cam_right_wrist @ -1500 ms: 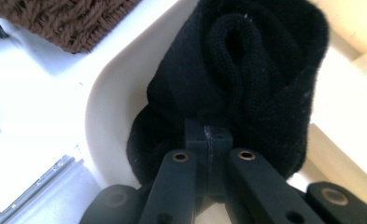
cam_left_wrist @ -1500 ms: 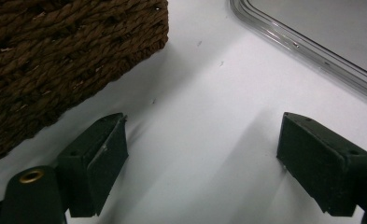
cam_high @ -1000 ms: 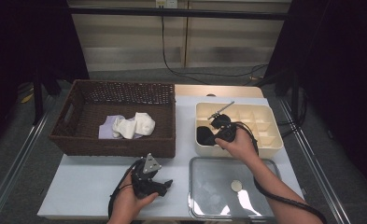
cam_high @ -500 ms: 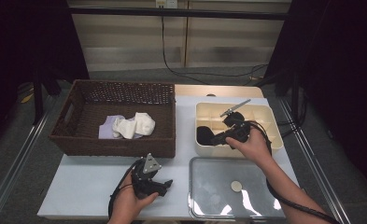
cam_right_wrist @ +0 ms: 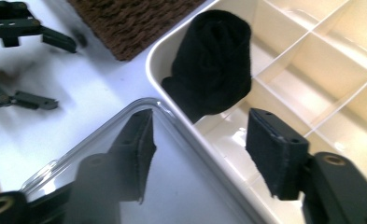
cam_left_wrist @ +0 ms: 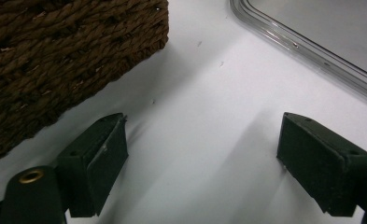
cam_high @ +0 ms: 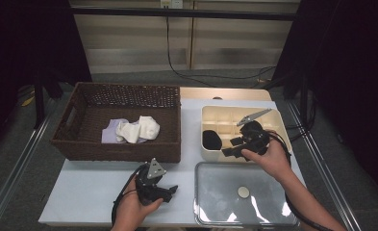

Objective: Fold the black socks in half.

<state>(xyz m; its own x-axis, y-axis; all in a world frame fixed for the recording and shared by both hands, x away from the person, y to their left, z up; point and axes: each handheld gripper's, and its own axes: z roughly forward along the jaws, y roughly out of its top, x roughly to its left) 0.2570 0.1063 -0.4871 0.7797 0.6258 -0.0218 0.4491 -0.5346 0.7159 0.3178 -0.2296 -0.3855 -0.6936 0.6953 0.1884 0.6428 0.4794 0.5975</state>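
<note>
A rolled black sock lies in the near-left compartment of the cream divided box. My right gripper hovers over the box's near edge, just right of the sock and apart from it. Its jaws have just been opening and stand open with nothing between them. My left gripper rests low over the white table near the front, open and empty, beside the wicker basket.
White and lavender cloths lie inside the basket. A clear shallow tray with a small round disc sits in front of the box. Cables run across the floor behind the table.
The right gripper has let go of the black sock, opened its jaws, and drawn back to the right. The sock stays in its compartment. The left gripper has not moved.
</note>
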